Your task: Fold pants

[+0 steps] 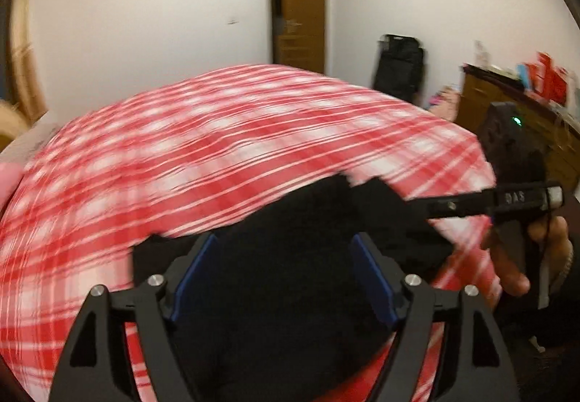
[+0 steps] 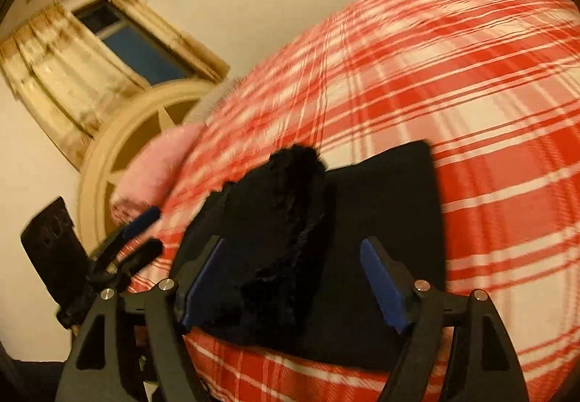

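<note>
The black pants (image 2: pixel 362 220) lie folded flat on the red plaid cover (image 2: pixel 471 112), near you, one fleecy flap turned up; your left gripper (image 1: pixel 284 275) and right gripper (image 2: pixel 290 278) hover wide apart, holding nothing, probably ready for another fold.

Thing: you have black pants (image 2: pixel 380 239) in front of you.
Colour: all black, with no pattern you can see.
Feel: one part (image 2: pixel 286 220) looks fluffy and furry; the rest looks smooth.
Shape: in the right wrist view the smooth part is a flat piece with straight edges and a neat corner, like a fold.
Fluffy part: it lies bunched in a lump on top of the flat part, toward the left.
Place: the pants rest on a bed with a red and white checked cover (image 1: pixel 217 148).
Left wrist view: you see them as a dark blurry heap (image 1: pixel 290 257), low and in the middle.
</note>
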